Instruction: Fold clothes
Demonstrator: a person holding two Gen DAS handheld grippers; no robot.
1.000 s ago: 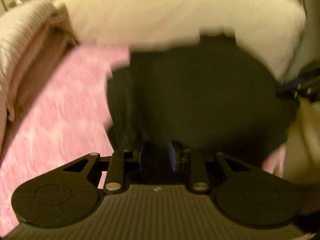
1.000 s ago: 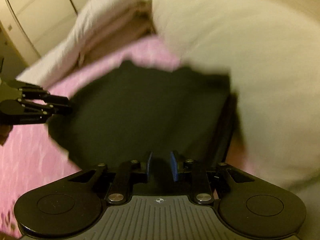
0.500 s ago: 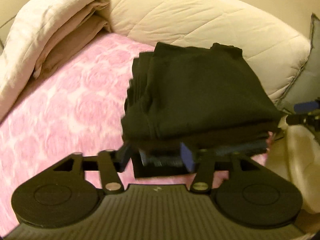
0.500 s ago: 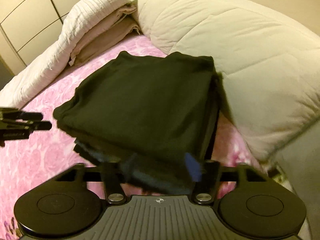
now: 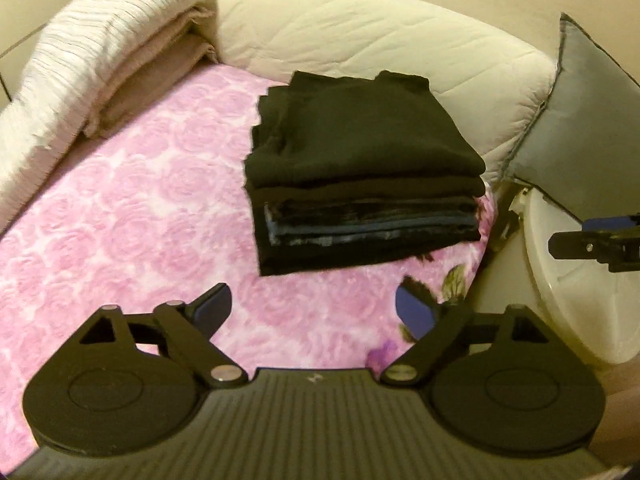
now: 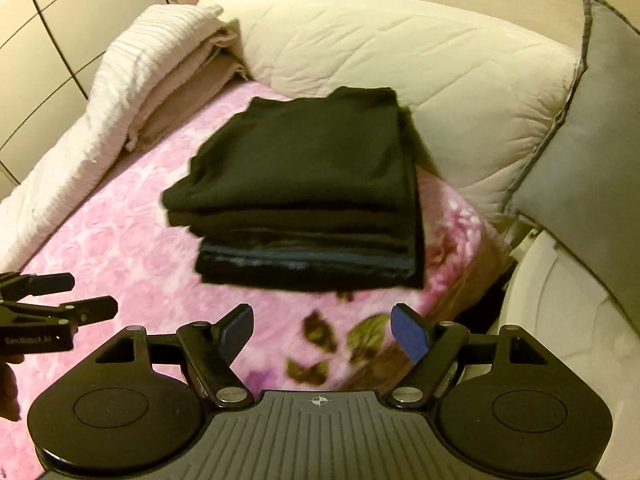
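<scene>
A neat stack of folded dark clothes [image 5: 360, 168] [image 6: 304, 192], black on top with blue-edged layers below, lies on the pink rose-patterned blanket [image 5: 120, 220] near the bed's corner. My left gripper [image 5: 314, 310] hovers in front of the stack, jaws opening wide, nothing between them. My right gripper [image 6: 324, 332] is likewise drawn back from the stack, jaws opening and empty. Each gripper shows at the edge of the other's view: the left gripper [image 6: 76, 296] at the left, the right gripper [image 5: 576, 236] at the right.
A cream quilted duvet [image 5: 360, 28] is bunched behind the stack. Folded white and beige bedding [image 5: 100, 60] lies at the back left. A grey pillow [image 5: 588, 120] leans at the right above a white round lid [image 5: 580, 300] beside the bed. Cupboard doors [image 6: 52, 20] stand at far left.
Both grippers were shut on the black garment, set it on the stack, opened and pulled back and up. The stack now lies free and farther away in both views.
</scene>
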